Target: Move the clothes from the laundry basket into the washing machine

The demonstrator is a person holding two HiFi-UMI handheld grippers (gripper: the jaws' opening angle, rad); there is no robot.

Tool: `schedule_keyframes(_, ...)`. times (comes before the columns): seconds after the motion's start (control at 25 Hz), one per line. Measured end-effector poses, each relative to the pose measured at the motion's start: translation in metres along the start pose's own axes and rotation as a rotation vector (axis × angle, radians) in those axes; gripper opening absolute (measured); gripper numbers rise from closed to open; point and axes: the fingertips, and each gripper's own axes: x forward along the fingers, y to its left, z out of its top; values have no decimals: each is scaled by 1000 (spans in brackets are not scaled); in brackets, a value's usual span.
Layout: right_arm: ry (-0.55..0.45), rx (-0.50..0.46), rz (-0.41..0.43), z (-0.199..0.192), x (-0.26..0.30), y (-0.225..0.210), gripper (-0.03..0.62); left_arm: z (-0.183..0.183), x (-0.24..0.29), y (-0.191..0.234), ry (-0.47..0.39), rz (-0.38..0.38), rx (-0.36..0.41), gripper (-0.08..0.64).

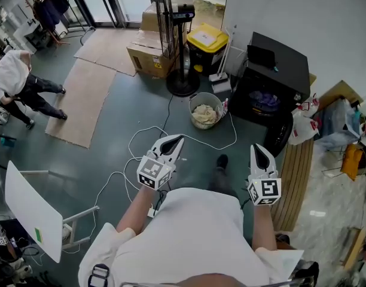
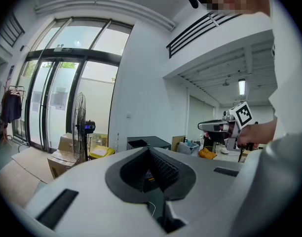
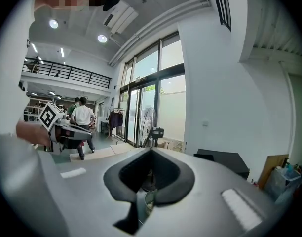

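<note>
The round laundry basket [image 1: 205, 109] stands on the floor ahead of me, with pale clothes [image 1: 204, 114] in it. To its right is the black washing machine [image 1: 273, 76]; its front door is open and purplish cloth shows in the drum [image 1: 265, 100]. My left gripper [image 1: 177, 138] is shut and empty, held in the air short of the basket and pointing toward it. My right gripper [image 1: 256, 147] is also shut and empty, level with the left and pointing toward the machine. The machine's top [image 2: 146, 143] shows beyond the left jaws, and it also lies right of the right jaws [image 3: 224, 161].
A standing fan [image 1: 181, 79], a yellow-lidded bin [image 1: 206, 42] and cardboard boxes [image 1: 148, 51] stand behind the basket. White cables [image 1: 138, 143] loop over the floor. Bags [image 1: 326, 123] and a wooden board [image 1: 295, 173] lie right; a white table [image 1: 32, 211] and a person [image 1: 21, 85] are left.
</note>
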Motion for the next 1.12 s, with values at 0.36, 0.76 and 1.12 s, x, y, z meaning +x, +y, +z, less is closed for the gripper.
schedule_keyframes(0.36, -2, -4, 58, -7, 58, -58, 11, 10, 61, 19, 4, 67, 5, 6)
schedule_keyframes(0.76, 12, -12, 153, -1, 143, -145, 11, 38, 162, 37, 14, 144, -16, 6)
schedule_keyframes(1.12, 58, -22, 302, -9, 212, -206, 11, 50, 247, 54, 41, 222, -45, 6)
